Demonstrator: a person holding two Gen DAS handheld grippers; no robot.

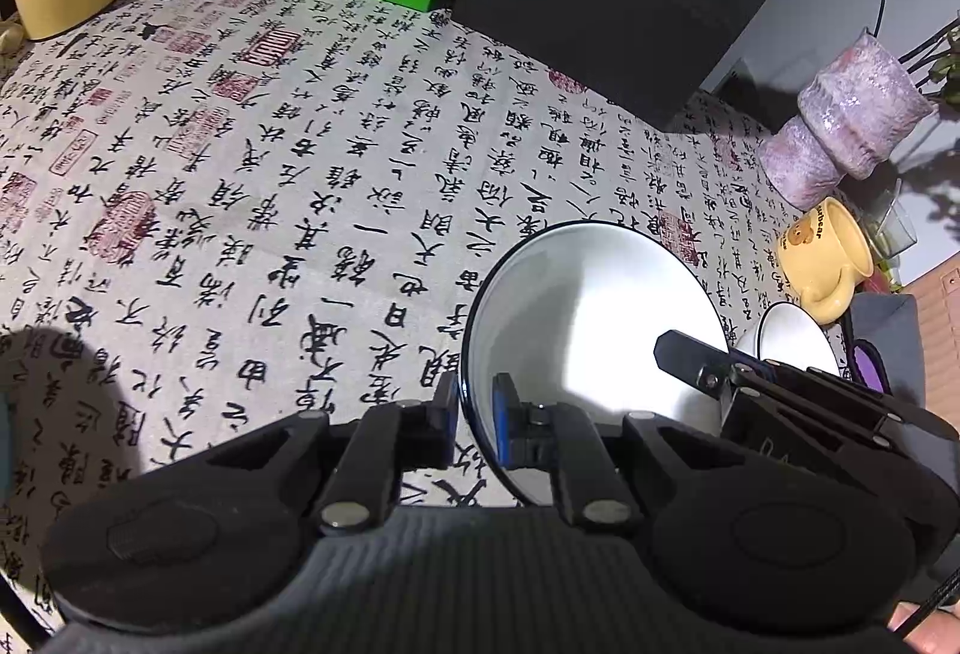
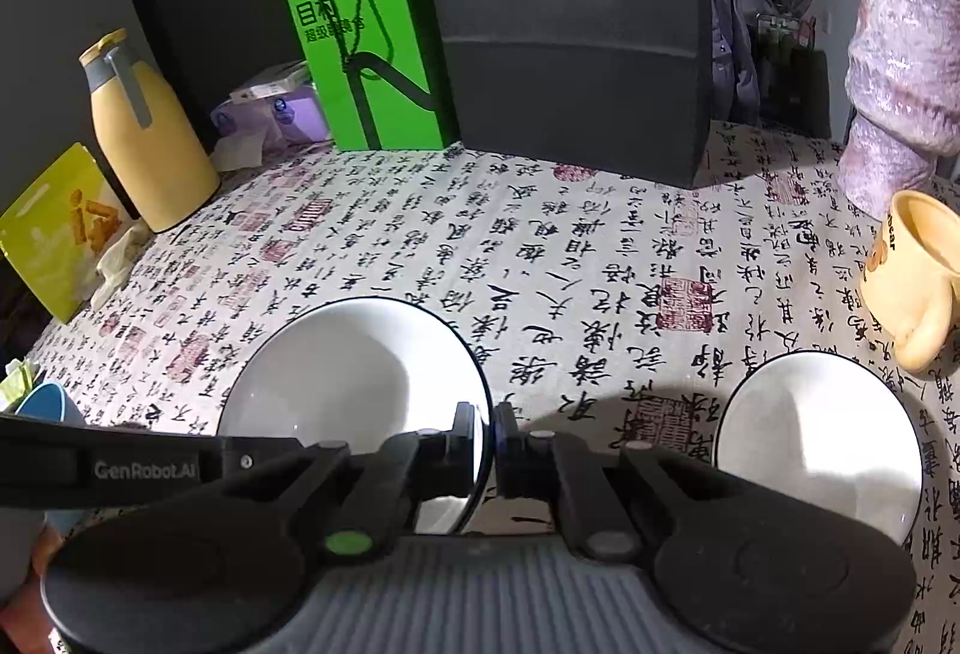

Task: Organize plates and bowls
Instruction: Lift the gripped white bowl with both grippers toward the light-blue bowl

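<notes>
A white bowl with a dark rim (image 1: pixel 588 312) is held between both grippers over the calligraphy tablecloth. My left gripper (image 1: pixel 477 417) is shut on its left rim. My right gripper (image 2: pixel 485 441) is shut on its right rim; the bowl shows in the right wrist view (image 2: pixel 354 372) too. The right gripper's fingers (image 1: pixel 684 351) reach in over the bowl in the left wrist view. A second white bowl (image 2: pixel 822 444) sits on the cloth to the right, also seen in the left wrist view (image 1: pixel 792 336).
A yellow mug (image 2: pixel 906 276) lies beside the second bowl. A purple vase (image 2: pixel 900 72) stands at the far right. A black box (image 2: pixel 570 24), a green bag (image 2: pixel 366 36) and a yellow jug (image 2: pixel 144 138) line the back. A blue cup (image 2: pixel 45 405) is at left.
</notes>
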